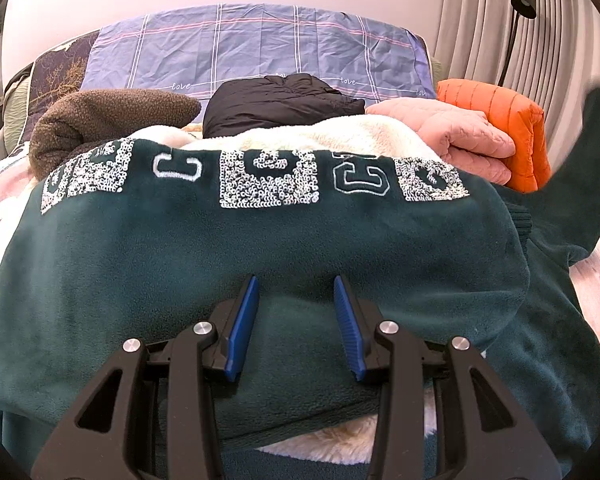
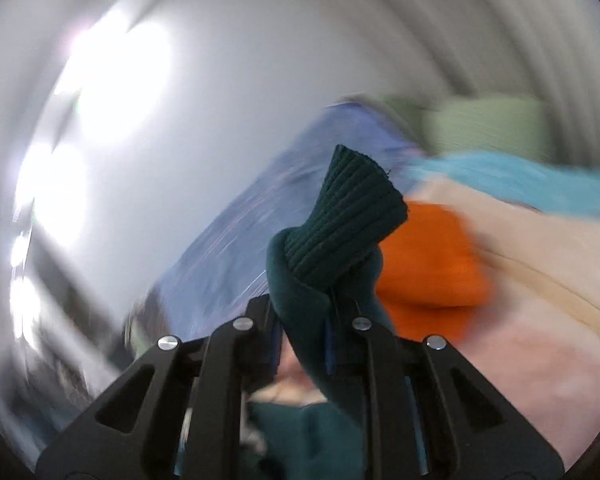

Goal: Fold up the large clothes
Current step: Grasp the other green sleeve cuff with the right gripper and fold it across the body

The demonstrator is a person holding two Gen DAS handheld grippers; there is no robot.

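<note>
We had the dark green fleece sweatshirt (image 1: 260, 248) spread across the bed directly ahead of the left gripper (image 1: 296, 284), its long axis running side to side. That gripper's blue pads (image 1: 242, 320) stood apart over the fleece, gripping nothing. Out to the right, our right gripper (image 2: 320, 320) was clamped on the sweatshirt's ribbed cuff (image 2: 348, 220), sleeve lifted, so we judged the right hand the one to carry the sleeve inward over the body. Sequined blocks with the letter "C" (image 1: 268, 180) ran across the chest; "love" (image 1: 181, 86) was printed on the blue checked sheet (image 1: 256, 44) behind.
</note>
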